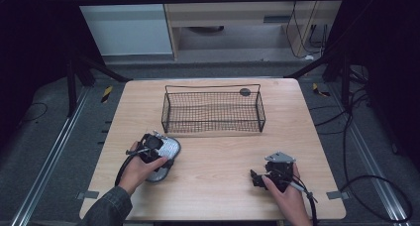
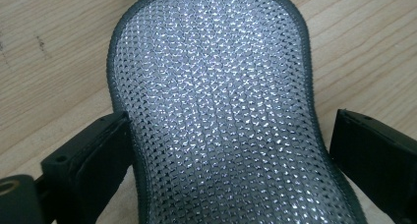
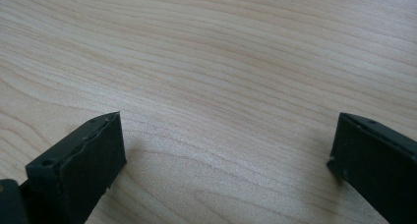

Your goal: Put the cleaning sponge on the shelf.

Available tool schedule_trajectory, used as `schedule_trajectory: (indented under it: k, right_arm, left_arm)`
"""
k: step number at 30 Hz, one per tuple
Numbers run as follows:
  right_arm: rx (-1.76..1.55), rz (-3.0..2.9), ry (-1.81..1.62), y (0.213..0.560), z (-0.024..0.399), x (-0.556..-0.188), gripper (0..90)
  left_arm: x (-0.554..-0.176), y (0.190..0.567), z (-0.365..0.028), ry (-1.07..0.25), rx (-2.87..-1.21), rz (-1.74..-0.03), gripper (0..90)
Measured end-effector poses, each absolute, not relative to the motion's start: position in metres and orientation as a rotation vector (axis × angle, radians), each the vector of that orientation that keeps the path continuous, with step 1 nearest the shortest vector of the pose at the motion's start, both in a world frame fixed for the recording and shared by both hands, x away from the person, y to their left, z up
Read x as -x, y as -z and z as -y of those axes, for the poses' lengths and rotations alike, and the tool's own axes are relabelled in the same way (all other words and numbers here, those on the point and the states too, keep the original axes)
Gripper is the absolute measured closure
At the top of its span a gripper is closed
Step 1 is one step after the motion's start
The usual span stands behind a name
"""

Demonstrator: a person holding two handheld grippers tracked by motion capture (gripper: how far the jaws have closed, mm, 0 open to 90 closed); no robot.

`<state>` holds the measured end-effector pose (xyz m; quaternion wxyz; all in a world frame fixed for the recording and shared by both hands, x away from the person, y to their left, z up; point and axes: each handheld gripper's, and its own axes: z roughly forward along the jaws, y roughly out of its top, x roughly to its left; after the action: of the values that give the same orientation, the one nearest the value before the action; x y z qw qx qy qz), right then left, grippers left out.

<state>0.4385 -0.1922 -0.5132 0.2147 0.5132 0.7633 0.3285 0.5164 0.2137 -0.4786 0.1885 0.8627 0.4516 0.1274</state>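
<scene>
the silver mesh scrubber pad (image 2: 216, 111) lies flat on the tabletop (image 2: 44, 52) between the left gripper (image 1: 151, 149)'s jaws, which are spread, one just beside each edge. the right gripper (image 1: 257, 179) rests with jaws spread over bare wood. a wire basket (image 1: 213, 112) stands beyond both.

A glittering silver mesh weave, edged in matt grey cloth, was seen on the scrubbing pad (image 2: 216, 111); pale matt wood grain on the table (image 3: 236, 62).

The silver mesh pad (image 2: 216, 111) runs off the left gripper view's bottom edge, its near end unseen.
</scene>
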Motion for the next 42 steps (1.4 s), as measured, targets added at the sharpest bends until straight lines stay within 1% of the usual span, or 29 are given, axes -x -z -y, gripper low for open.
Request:
schedule_trajectory:
  k: [10, 16, 20, 26, 29, 36, 42]
  right_arm:
    - [-1.422, -2.118, -0.911, 0.513, 0.192, -0.438, 0.4]
    - [-1.421, -2.118, -0.911, 0.513, 0.192, -0.438, 0.4]
    - [-1.421, -2.118, -0.911, 0.513, 0.192, -0.438, 0.4]
    - [-1.422, -2.118, -0.911, 0.513, 0.192, -0.438, 0.4]
    - [-1.421, -2.118, -0.911, 0.513, 0.192, -0.438, 0.4]
    - [-1.419, -2.119, -0.909, 0.513, 0.192, -0.438, 0.4]
    - [-1.417, -2.119, -0.91, 0.513, 0.192, -0.438, 0.4]
  left_arm:
    - [-0.516, 0.482, -0.217, -0.378, -2.417, -1.276, 0.2]
    - [-0.516, 0.486, -0.222, -0.352, -2.394, -1.307, 0.0]
    - [-0.515, 0.485, -0.224, -0.324, -2.403, -1.281, 3.4]
    - [-0.514, 0.482, -0.224, -0.335, -2.428, -1.241, 7.2]
    - [-0.509, 0.474, -0.223, -0.332, -2.438, -1.193, 7.6]
    - [-0.503, 0.461, -0.222, -0.391, -2.442, -1.11, 7.6]
    - [-0.5, 0.454, -0.224, -0.413, -2.429, -1.074, 7.5]
